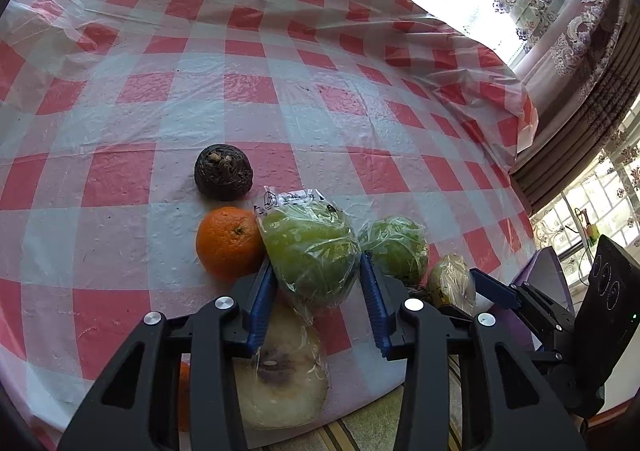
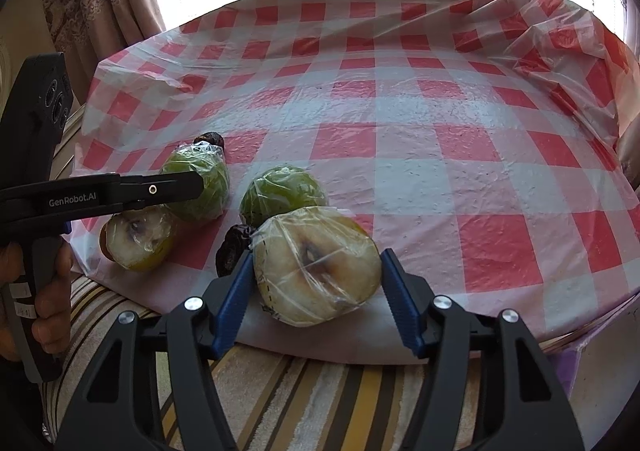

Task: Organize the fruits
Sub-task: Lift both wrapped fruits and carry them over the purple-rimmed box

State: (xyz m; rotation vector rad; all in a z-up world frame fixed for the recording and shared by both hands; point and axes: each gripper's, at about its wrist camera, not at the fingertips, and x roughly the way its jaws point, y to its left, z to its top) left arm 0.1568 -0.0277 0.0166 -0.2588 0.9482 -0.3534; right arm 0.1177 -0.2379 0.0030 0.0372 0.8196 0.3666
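My left gripper [image 1: 316,261] is shut on a green fruit in clear wrap [image 1: 312,251], both blue pads against its sides. Beside it lie an orange [image 1: 230,241], a dark brown round fruit [image 1: 223,170] and a second wrapped green fruit [image 1: 394,247]. A wrapped pale cut fruit [image 1: 280,383] lies under the left fingers. My right gripper [image 2: 317,253] straddles another wrapped pale cut fruit [image 2: 316,267]. Its left pad touches the wrap and a narrow gap shows at the right pad. The left gripper's finger [image 2: 160,189] crosses the right wrist view in front of the held green fruit [image 2: 204,187].
The red-and-white checked plastic cloth [image 2: 400,111] covers the table, whose near edge runs just under the fruits. A striped cloth [image 2: 300,391] lies below that edge. A dark dried fruit [image 2: 232,251] sits left of the right gripper. Curtains and bright windows stand behind.
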